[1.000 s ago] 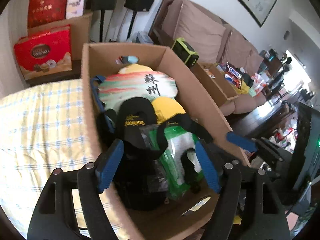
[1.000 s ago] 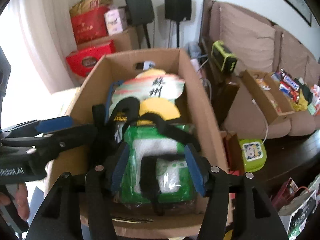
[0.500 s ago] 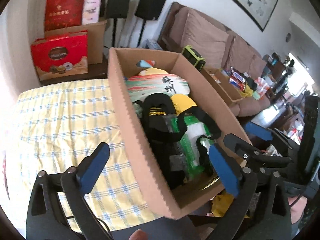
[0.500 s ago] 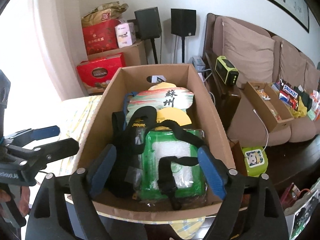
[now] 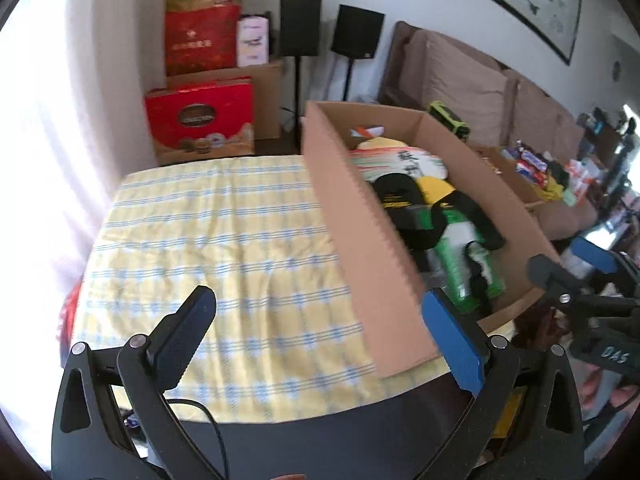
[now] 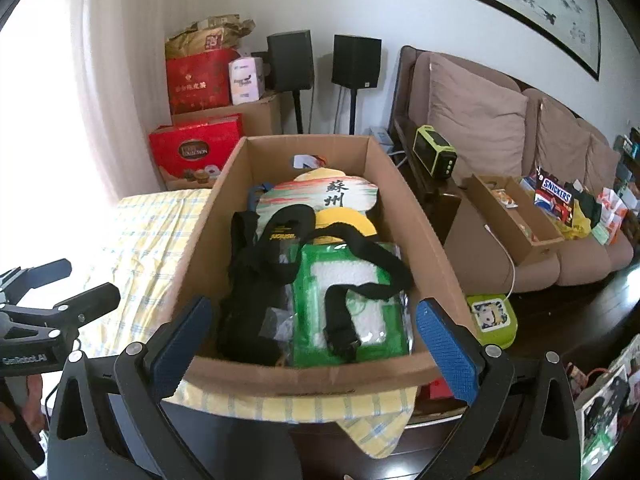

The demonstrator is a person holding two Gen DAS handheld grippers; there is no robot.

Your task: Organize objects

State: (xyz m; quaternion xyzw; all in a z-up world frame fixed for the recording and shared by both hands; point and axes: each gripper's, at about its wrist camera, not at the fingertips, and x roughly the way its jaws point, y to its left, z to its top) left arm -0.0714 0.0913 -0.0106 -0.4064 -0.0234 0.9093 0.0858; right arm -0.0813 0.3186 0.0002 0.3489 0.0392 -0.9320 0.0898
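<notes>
Both grippers are wide open and empty right now. My right gripper (image 6: 312,344) sits square in front of the box (image 6: 308,376), whose long axis runs straight away from it, so that one's nearer. My left gripper (image 5: 320,340) is off to the box's left over the checked tabletop (image 5: 208,248). Straps (image 6: 360,256) lie tangled over the green pack (image 6: 344,280) inside, so I'd guess they'll snag first.

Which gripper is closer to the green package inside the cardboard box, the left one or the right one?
Right. The right gripper is open in front of the box's near end, facing the green package. The left gripper is open over the yellow checked cloth, beside the box.
</notes>
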